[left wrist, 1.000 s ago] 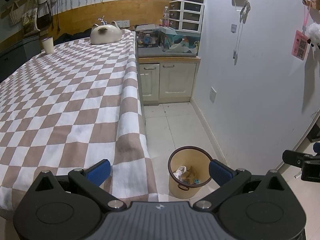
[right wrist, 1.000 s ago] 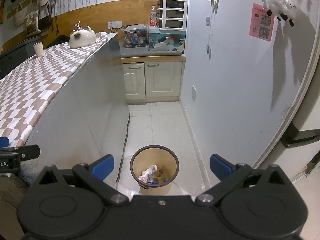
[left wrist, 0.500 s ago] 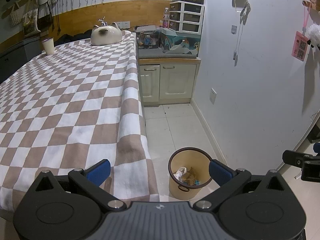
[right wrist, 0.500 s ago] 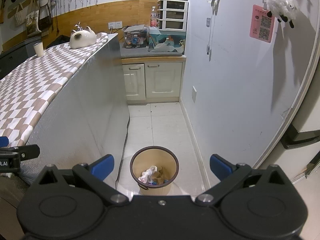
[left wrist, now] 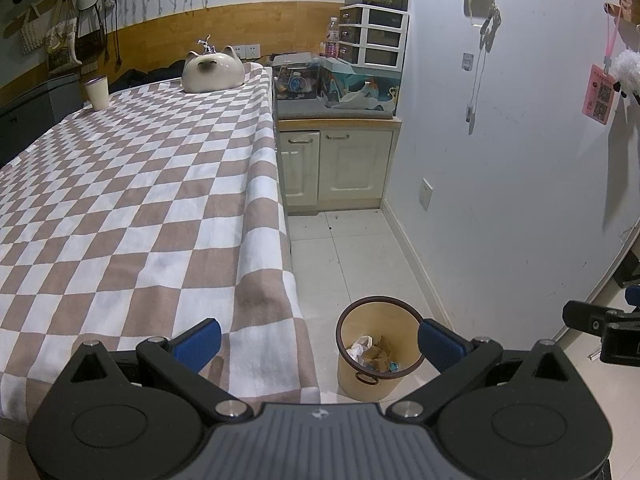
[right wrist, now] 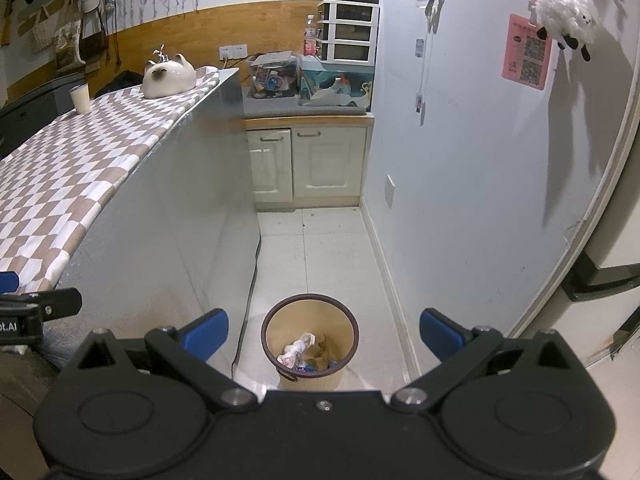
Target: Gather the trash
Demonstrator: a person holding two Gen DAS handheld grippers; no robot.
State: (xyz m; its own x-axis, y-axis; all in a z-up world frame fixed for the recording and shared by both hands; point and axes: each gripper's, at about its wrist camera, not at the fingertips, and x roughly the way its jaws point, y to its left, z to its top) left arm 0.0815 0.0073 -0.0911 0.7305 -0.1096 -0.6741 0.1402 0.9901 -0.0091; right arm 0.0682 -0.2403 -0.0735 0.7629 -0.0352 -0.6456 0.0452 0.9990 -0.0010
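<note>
The task looks nearly done: the bin (right wrist: 310, 340) at 6 o'clock on the floor holds scraps (right wrist: 306, 354); both grippers, left (left wrist: 318, 340) and right (right wrist: 324, 332), hang wide-jawed and empty; the counter (left wrist: 120, 200) shows no trash.

Left gripper (left wrist: 320, 342) low in the frame, blue-padded fingers (left wrist: 198, 338) spread wide, nothing between. Right gripper (right wrist: 324, 338) likewise low and centred, fingers (right wrist: 440, 334) far apart, empty. Each one's black tip visible at the other view's edge.
</note>
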